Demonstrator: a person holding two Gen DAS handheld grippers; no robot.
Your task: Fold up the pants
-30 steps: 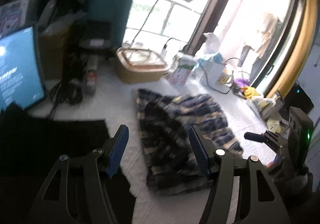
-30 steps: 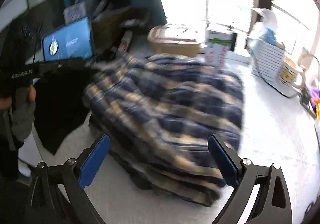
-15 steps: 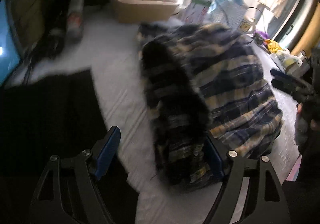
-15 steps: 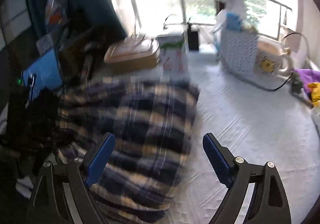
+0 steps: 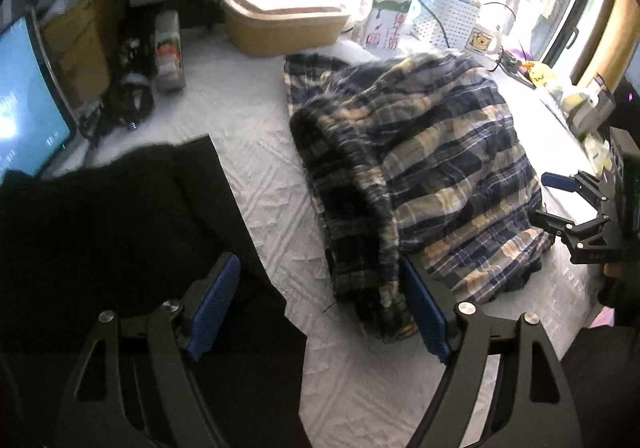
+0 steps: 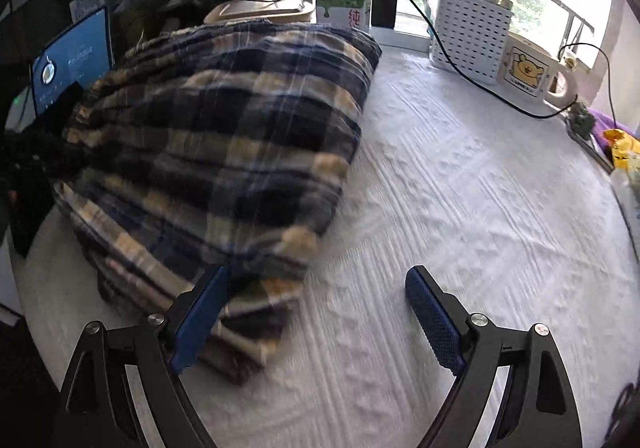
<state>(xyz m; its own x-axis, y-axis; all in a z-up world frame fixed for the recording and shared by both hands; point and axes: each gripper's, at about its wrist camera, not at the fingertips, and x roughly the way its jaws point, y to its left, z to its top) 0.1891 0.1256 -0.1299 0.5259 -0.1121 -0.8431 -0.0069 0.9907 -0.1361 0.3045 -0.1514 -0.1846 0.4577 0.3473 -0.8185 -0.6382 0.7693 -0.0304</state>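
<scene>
White quilted bedding (image 6: 460, 176) fills the whole working area, with bright windows behind and clutter packed along the far edge. On it sit the plaid pants (image 5: 432, 152), bundled into a thick, puffy stack near the middle, several layers showing at the near end in the right wrist view. To me that looks mostly folded, though lumpy rather than flat.

Biggest risk first: a black cloth (image 5: 120, 216) lies just beside the pants on the left side, and a careless sweep could drag it into the fold. Next, the tan storage box (image 5: 280, 24) and milk carton (image 6: 342, 4) stand right behind the bundle; pushing the stack away from the person could knock the carton over. On the right, a white perforated basket (image 6: 472, 32), a bear mug (image 6: 528, 72) and a black cable (image 6: 460, 64) trailing over the bedding could snag a finger. A lit monitor (image 5: 24, 104) guards the left edge.

Open room? Plenty on the right half of the bedding, bare and wide, the safest lane for any flattening or sliding.

Now the tools. The left gripper (image 5: 320, 308) is spread wide and holding nothing, its right finger touching or just beside the pants' near corner. The right gripper (image 6: 316, 312) is also released and empty, its left finger close against the layered edge. Either finger could catch only 1 layer and peel the stack apart.
</scene>
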